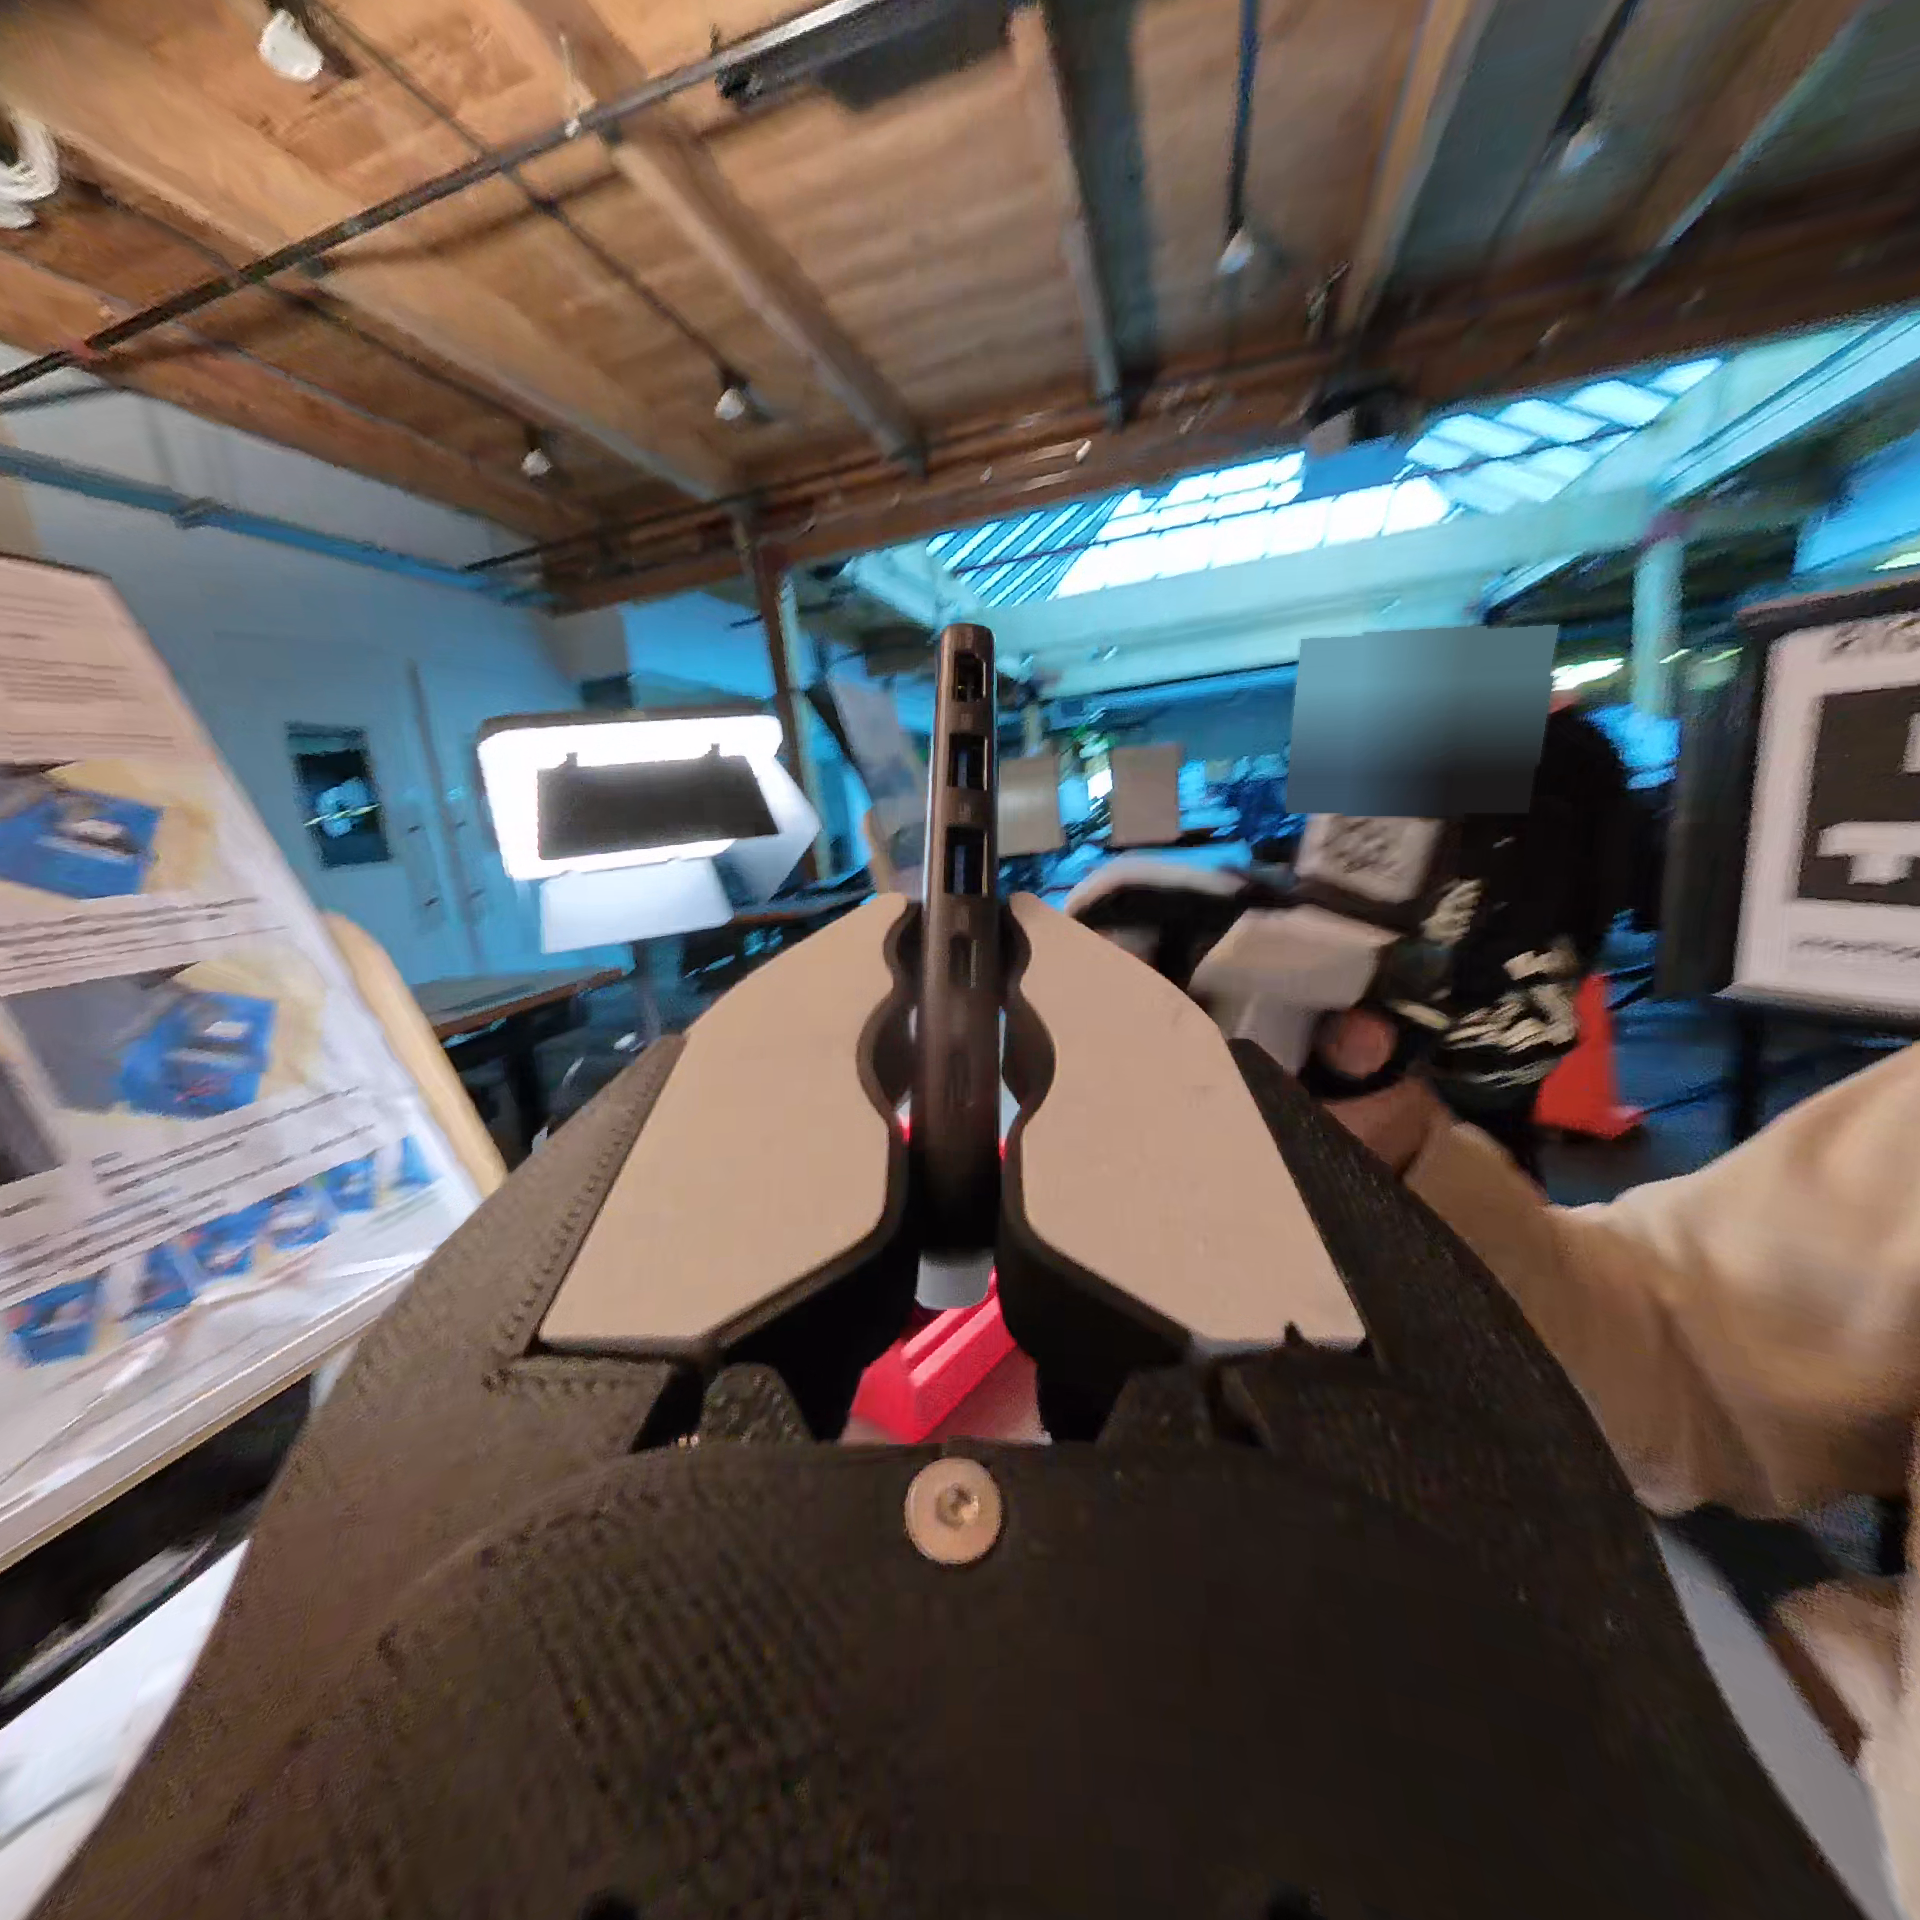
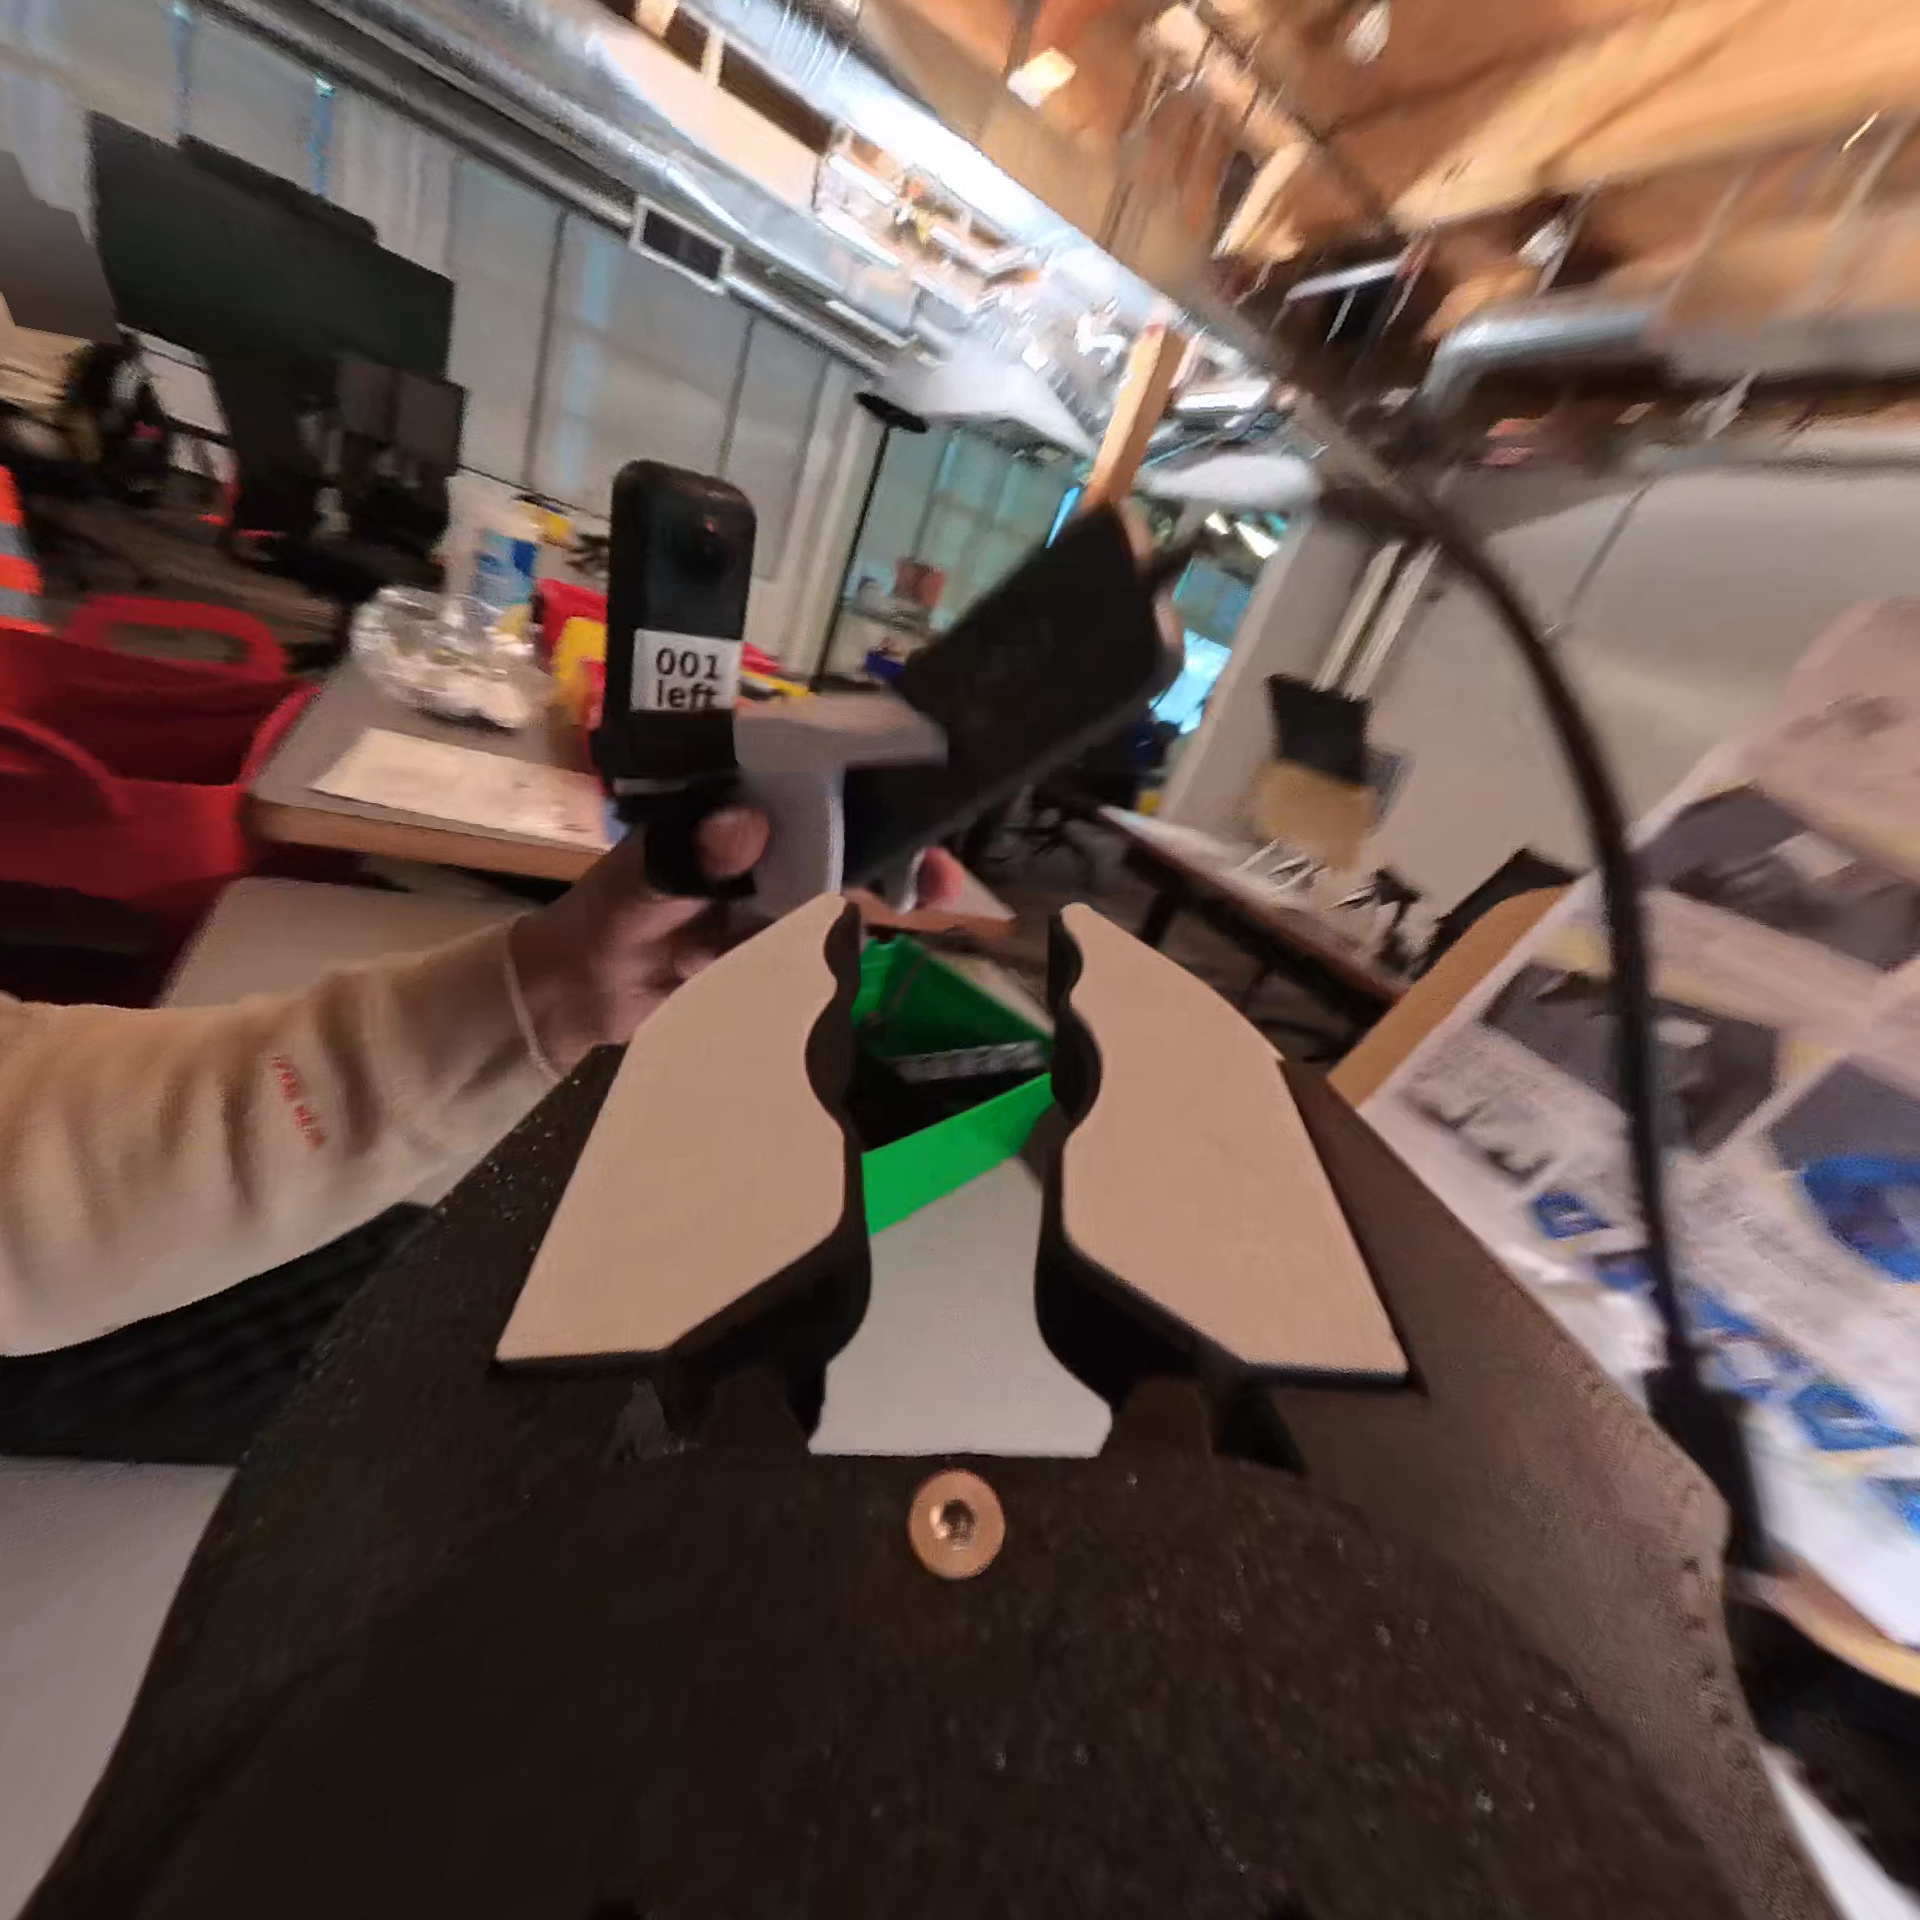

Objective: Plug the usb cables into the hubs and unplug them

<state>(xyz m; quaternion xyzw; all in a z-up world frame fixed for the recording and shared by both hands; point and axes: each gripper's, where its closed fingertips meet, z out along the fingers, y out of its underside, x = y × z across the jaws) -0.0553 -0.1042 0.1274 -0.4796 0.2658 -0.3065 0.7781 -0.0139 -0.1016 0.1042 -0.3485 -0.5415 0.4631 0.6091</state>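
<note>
My left gripper [image 1: 956, 920] is shut on a dark, slim USB hub [image 1: 961, 790]. It holds the hub upright in the air, with the port edge facing the camera and the top half sticking out past the fingertips. A grey cable collar [image 1: 951, 1280] shows at the hub's lower end. My right gripper [image 2: 956, 914] is open and empty, raised above a green tray [image 2: 956, 1148] with dark items in it. The left gripper [image 2: 1029, 665], with its camera [image 2: 675, 644], shows ahead of it, held by a hand. A black cable [image 2: 1621, 935] arcs down the right side.
A printed poster board leans at the side [image 1: 156, 1039], and also shows in the right wrist view [image 2: 1662, 1143]. A red part [image 1: 935, 1361] lies below the left jaws. Red bins [image 2: 135, 748] and a cluttered table [image 2: 447, 779] stand left. A person [image 1: 1507, 935] and an orange cone [image 1: 1579, 1070] are behind.
</note>
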